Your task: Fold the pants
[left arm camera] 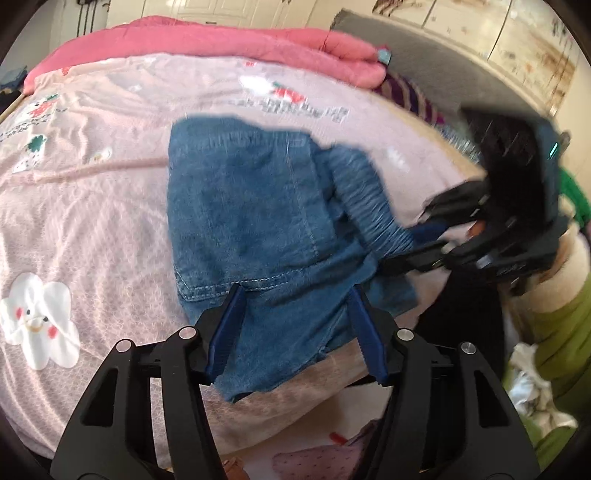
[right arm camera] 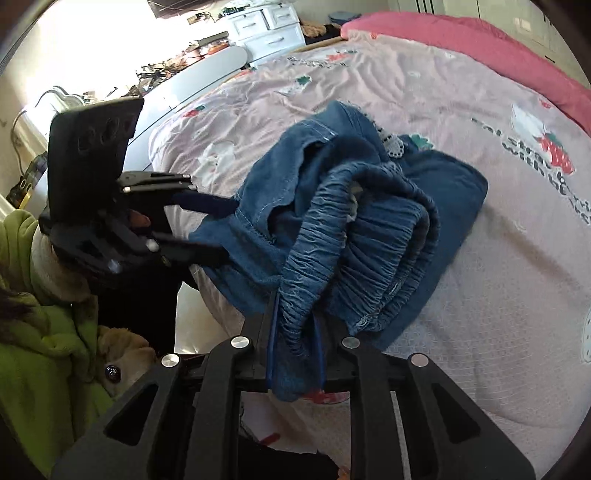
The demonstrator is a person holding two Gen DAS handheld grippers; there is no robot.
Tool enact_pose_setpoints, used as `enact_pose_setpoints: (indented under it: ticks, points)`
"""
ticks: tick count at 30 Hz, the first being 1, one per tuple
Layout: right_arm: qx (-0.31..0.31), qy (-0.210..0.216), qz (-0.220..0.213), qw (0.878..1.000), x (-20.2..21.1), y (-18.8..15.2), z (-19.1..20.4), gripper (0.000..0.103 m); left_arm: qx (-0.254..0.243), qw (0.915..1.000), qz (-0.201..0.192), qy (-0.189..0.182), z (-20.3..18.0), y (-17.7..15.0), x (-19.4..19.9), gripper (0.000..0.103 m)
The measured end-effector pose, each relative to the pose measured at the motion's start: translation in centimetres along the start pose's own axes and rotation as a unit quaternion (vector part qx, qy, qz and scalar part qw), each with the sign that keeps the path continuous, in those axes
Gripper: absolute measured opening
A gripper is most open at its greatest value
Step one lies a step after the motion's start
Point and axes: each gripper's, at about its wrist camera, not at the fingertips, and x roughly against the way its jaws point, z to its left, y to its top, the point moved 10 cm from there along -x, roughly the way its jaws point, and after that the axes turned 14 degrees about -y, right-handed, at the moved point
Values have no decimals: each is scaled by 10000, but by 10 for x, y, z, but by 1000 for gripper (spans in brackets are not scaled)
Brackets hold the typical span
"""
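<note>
Pants [left arm camera: 258,214]: blue denim with a gathered elastic waistband [right arm camera: 373,236], lying partly folded in a bunched heap near the bed's edge, just in front of both grippers.
Waistband: doubled over on itself; one end hangs down between the right gripper's fingers, the rest rests on the flat denim panel.
Right gripper [right arm camera: 295,347]: fingers clenched on the waistband, blue pads pressed against the cloth from both sides; in the left wrist view it enters from the right [left arm camera: 402,251].
Left gripper [left arm camera: 295,325]: jaws stand apart, a flap of denim lies between them; neither blue pad visibly presses on the cloth, so the fingers are released. In the right wrist view it reaches the pants' hem from the left [right arm camera: 214,229].
Bedsheet [left arm camera: 92,206]: pale pink, printed with strawberries, lettering and a white cloud face [left arm camera: 37,317]; it carries the pants.
Pink blanket [left arm camera: 229,44]: folded along the far side of the bed, well apart from the pants.
Person's sleeve [right arm camera: 48,347]: green, beside the bed behind the left gripper.
White drawers [right arm camera: 266,29]: beyond the bed's far corner.
</note>
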Motion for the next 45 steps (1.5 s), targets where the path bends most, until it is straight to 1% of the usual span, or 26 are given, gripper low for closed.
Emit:
enact_pose_setpoints:
  ticks: [1, 3, 4, 5, 7, 8, 9, 11, 13, 14, 16, 17, 19, 20, 21, 22, 24, 27, 28, 30, 32, 36, 40, 45]
  points:
    - [-26, -3, -3, 10000, 4, 3, -1, 18, -16, 10000, -2, 10, 0, -1, -1, 50]
    - [-52, -45, -62, 10000, 17, 9, -4, 26, -88, 9999, -6, 61, 0, -1, -1, 50]
    - [-120, -79, -243, 9996, 29, 19, -7, 37, -95, 9999, -11, 60, 0, -1, 0, 50]
    - [-200, -124, -417, 9989, 37, 29, -10, 50, -75, 10000, -12, 46, 0, -1, -1, 50]
    - [-410, -199, -728, 9963, 50, 54, -17, 63, -69, 10000, -22, 39, 1, -1, -1, 50]
    - [-514, -282, -823, 9949, 51, 68, -21, 66, -71, 10000, -26, 39, 1, 0, -1, 50]
    - [-571, -346, -792, 9946, 46, 78, -24, 66, -75, 10000, -33, 43, -1, -1, 0, 50]
    - [-664, -592, -565, 9944, 23, 98, -32, 66, -80, 9999, -53, 46, -1, 0, 3, 50]
    - [-794, -619, -257, 9946, -4, 112, -38, 66, -141, 9999, -72, 46, -5, 0, 6, 50]
    - [-881, -584, -174, 9942, -13, 117, -41, 66, -159, 9998, -88, 41, -8, 0, 8, 50]
    - [-1093, -504, 35, 9927, -32, 125, -48, 64, -185, 9997, -126, -9, -11, 1, 11, 50]
    - [-1158, -486, 128, 9920, -40, 127, -50, 55, -196, 9997, -144, -27, -13, 2, 13, 50]
    - [-1173, -454, 394, 9913, -54, 125, -51, 42, -241, 9995, -171, -71, -15, 3, 14, 50]
    - [-1074, -456, 488, 9920, -59, 123, -47, 29, -265, 9995, -150, -76, -15, 3, 14, 50]
    - [-934, -444, 537, 9932, -62, 120, -42, 22, -272, 9995, -109, -76, -15, 1, 12, 50]
    - [-742, -499, 529, 9946, -65, 119, -37, 11, -270, 9996, -73, -89, -14, 0, 10, 50]
    - [-491, -762, 414, 9950, -64, 119, -33, 10, -282, 9996, -14, -55, -12, -3, 7, 50]
    - [-375, -929, 241, 9947, -65, 126, -40, 7, -272, 9996, 14, -57, -10, -4, 5, 50]
    - [-454, -928, 179, 9945, -67, 128, -46, 7, -268, 9996, 23, -53, -11, -6, 4, 50]
    - [-612, -952, 230, 9933, -76, 127, -59, 7, -272, 9996, 27, -39, -11, -6, 3, 50]
    - [-811, -795, 281, 9931, -85, 124, -66, 7, -262, 9996, 25, -32, -11, -6, 2, 50]
    - [-799, -838, 248, 9930, -90, 122, -67, 7, -269, 9996, 40, 0, -11, -6, 1, 50]
    - [-697, -968, 186, 9927, -86, 124, -64, 7, -256, 9997, 50, -16, -10, -5, -1, 50]
    - [-739, -1043, -178, 9916, -58, 127, -59, 11, -245, 9997, 62, -26, -11, -5, -2, 50]
